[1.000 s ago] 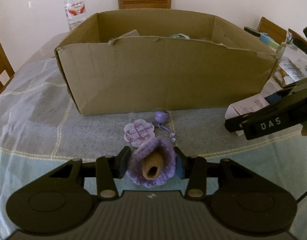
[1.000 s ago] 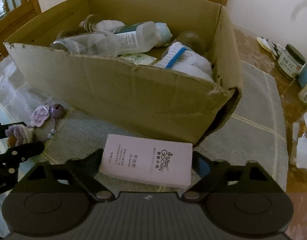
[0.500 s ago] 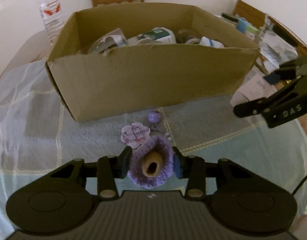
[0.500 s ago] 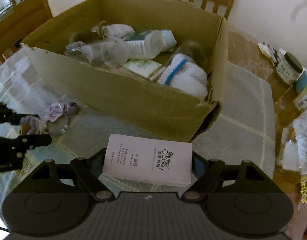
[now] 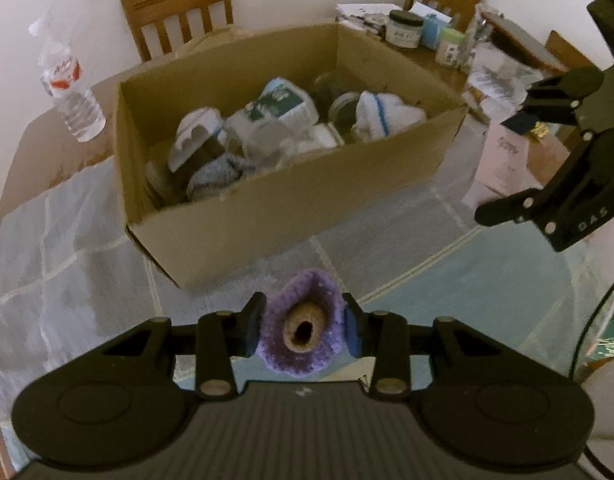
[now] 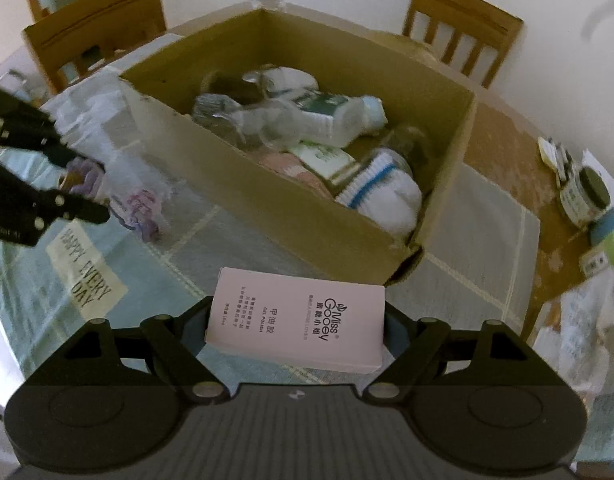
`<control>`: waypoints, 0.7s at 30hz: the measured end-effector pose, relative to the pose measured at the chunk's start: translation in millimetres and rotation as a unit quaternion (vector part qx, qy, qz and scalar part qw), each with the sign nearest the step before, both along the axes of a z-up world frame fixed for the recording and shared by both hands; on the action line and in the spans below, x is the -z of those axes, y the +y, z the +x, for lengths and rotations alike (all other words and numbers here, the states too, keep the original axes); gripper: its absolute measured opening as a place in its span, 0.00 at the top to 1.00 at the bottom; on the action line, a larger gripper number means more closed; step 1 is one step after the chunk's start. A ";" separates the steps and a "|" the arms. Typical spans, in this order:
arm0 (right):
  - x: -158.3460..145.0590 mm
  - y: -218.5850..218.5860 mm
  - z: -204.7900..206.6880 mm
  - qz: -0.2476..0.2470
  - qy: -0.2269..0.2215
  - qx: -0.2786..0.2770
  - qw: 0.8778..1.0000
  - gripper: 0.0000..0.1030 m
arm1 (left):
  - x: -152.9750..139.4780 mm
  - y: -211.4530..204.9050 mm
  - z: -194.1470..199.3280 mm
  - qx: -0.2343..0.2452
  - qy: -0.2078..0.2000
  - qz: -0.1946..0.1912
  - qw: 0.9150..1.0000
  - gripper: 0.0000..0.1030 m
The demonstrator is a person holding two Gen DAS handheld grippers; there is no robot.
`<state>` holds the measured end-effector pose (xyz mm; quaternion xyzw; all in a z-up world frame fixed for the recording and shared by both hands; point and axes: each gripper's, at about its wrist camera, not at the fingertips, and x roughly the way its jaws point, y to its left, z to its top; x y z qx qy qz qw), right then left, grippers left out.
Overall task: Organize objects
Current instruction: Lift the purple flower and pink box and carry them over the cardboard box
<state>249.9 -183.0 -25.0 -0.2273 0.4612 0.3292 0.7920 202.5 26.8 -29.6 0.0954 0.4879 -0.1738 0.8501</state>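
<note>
Both grippers now sit higher than 1 second ago: then each wrist view met the near wall of the cardboard box [image 5: 291,216] side-on; now both look down over its rim onto the contents. The purple flower tag that lay on the cloth just ahead of the left gripper [image 5: 303,330] has left that view; in the right wrist view it hangs blurred below the left tool, clear of the cloth. Reading: both items are lifted and what is left is the carry over the near wall, then release.

Tool states. Left gripper: clenched on the purple crochet piece [image 5: 301,332], pads pressing both sides, tan core facing the camera. Right gripper [image 6: 297,322]: grasping the pink gel-polish box [image 6: 297,320] across its long sides, jaws wide but pads in contact.

Task items: crochet piece near and centre, short of the box wall; pink box near, off the box's near right corner.

Surroundings: box already holds a lying bottle [image 6: 327,120], a white sock with a blue stripe [image 6: 383,196] and a jar; free room is scarce, best at the left end. Water bottle [image 5: 71,92] far left, jars and papers [image 5: 503,76] far right, 2 chairs beyond.

Obstruction: the near wall rim, and the dangling tag could snag on it.
</note>
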 end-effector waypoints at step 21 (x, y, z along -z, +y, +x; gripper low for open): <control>-82.2 14.1 29.3 0.058 -0.020 -0.034 0.997 0.16 | -131.8 -8.3 57.6 0.066 -0.046 -0.027 0.996 0.63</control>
